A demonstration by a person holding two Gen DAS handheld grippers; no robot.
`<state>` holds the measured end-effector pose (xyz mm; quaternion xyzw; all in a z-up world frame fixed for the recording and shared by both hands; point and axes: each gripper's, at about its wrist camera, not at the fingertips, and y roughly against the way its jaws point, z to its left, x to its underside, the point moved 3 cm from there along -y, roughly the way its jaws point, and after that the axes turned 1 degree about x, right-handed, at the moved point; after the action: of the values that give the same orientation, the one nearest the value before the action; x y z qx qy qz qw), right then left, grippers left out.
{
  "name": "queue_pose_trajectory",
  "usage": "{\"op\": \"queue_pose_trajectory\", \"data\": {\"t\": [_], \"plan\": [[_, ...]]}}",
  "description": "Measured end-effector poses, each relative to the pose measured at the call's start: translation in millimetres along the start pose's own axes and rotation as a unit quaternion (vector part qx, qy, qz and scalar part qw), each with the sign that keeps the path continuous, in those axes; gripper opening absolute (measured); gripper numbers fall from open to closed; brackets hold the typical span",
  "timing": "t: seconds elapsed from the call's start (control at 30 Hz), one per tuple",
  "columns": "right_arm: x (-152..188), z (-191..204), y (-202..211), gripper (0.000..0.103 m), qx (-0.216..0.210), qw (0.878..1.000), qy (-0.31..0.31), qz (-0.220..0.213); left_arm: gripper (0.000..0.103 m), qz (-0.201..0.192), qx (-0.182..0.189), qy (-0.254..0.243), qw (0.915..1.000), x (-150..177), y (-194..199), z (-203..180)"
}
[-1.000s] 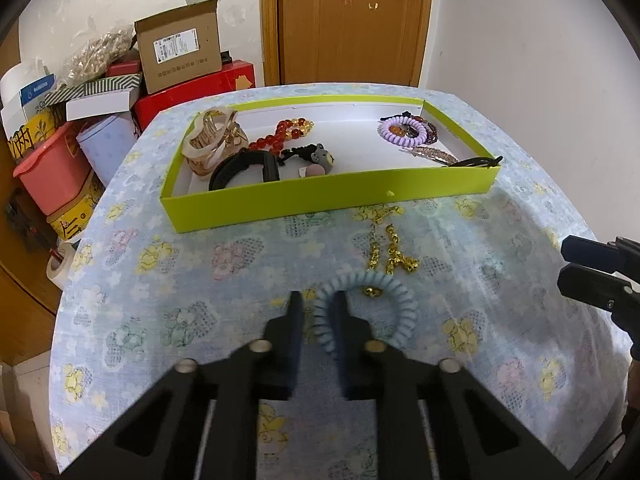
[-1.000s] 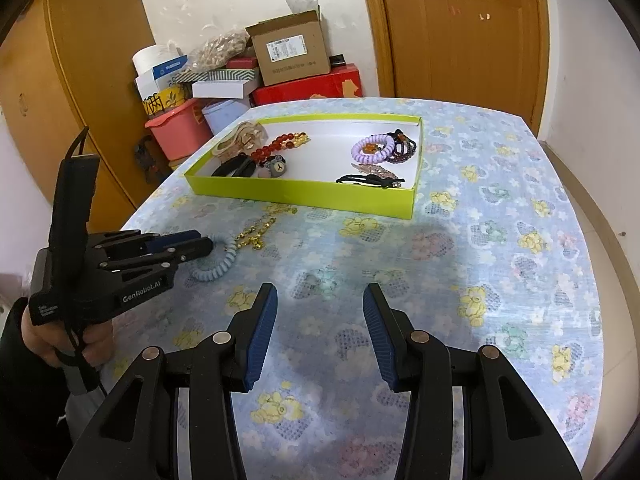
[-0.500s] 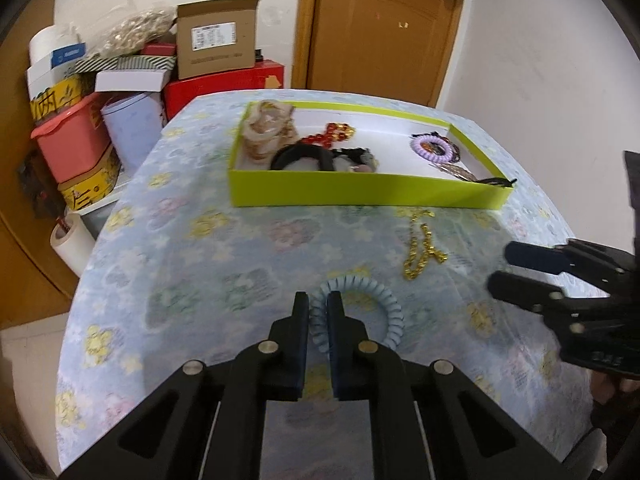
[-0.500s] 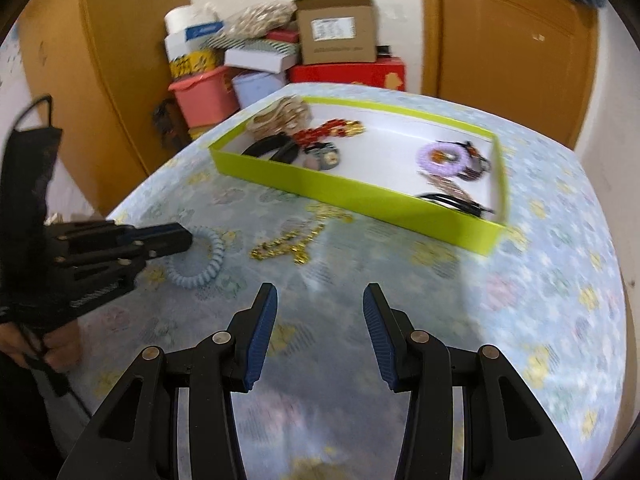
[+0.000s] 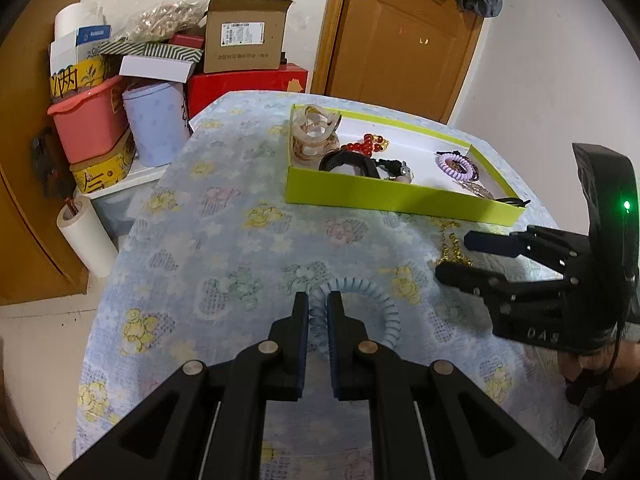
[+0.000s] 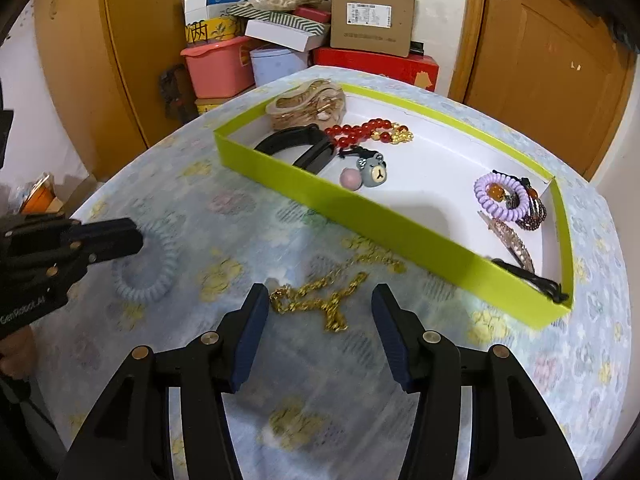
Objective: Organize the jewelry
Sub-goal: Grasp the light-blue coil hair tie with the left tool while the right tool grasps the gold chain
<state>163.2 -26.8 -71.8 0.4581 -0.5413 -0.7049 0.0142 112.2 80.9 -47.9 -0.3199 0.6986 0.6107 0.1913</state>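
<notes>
My left gripper point(image 5: 318, 302) is shut on a pale blue coil hair tie point(image 5: 372, 296) that lies on the floral tablecloth; it shows in the right wrist view point(image 6: 148, 280) too. My right gripper point(image 6: 320, 300) is open, with a gold chain point(image 6: 320, 294) lying on the cloth between its fingertips. The chain also shows in the left wrist view point(image 5: 452, 250), beside the right gripper point(image 5: 456, 256). A lime green tray point(image 6: 392, 228) behind holds a red bead bracelet point(image 6: 364, 130), a black band point(image 6: 296, 146), a bear charm point(image 6: 374, 168) and a purple coil tie point(image 6: 500, 196).
The tray point(image 5: 400, 194) also holds a beige hair claw point(image 6: 308, 104) and hair clips point(image 6: 516, 244). Boxes, a pink tub point(image 5: 90, 120) and a paper roll point(image 5: 86, 236) stand off the table's far left. A wooden door point(image 5: 404, 40) is behind. The table edge runs round at left.
My right gripper has moved left and down over the gold chain, which now lies between its open fingers. My left gripper stays shut on the blue coil tie and has turned left.
</notes>
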Motion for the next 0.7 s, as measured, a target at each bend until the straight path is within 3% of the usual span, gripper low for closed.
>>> {"op": "queue_pose_trajectory", "data": {"t": [0.03, 0.1, 0.23, 0.43, 0.47, 0.5, 0.7], "plan": [[0, 0, 0, 0.051, 0.001, 1.000, -0.001, 0.000, 0.009, 0.001, 0.001, 0.001, 1.0000, 1, -1, 1], [-1, -1, 1, 0.036, 0.001, 1.000, 0.000, -0.002, 0.009, 0.004, 0.003, 0.003, 1.0000, 1, -2, 2], [-1, 4, 2, 0.017, 0.001, 1.000, 0.006, -0.004, 0.009, 0.006, 0.007, 0.003, 1.0000, 3, -5, 2], [0, 8, 4, 0.014, -0.001, 1.000, 0.005, -0.002, 0.009, 0.004, 0.010, -0.002, 0.9999, 3, -2, -3], [1, 7, 6, 0.003, -0.003, 1.000, 0.001, -0.002, 0.009, 0.003, 0.010, -0.003, 0.9999, 3, -1, -3], [1, 7, 10, 0.000, -0.005, 1.000, -0.001, -0.007, 0.009, 0.002, 0.010, -0.003, 0.9999, 2, 0, -4], [9, 5, 26, 0.000, -0.015, 1.000, -0.017, -0.010, 0.009, -0.005, 0.013, -0.005, 0.9999, 0, 8, -10]]}}
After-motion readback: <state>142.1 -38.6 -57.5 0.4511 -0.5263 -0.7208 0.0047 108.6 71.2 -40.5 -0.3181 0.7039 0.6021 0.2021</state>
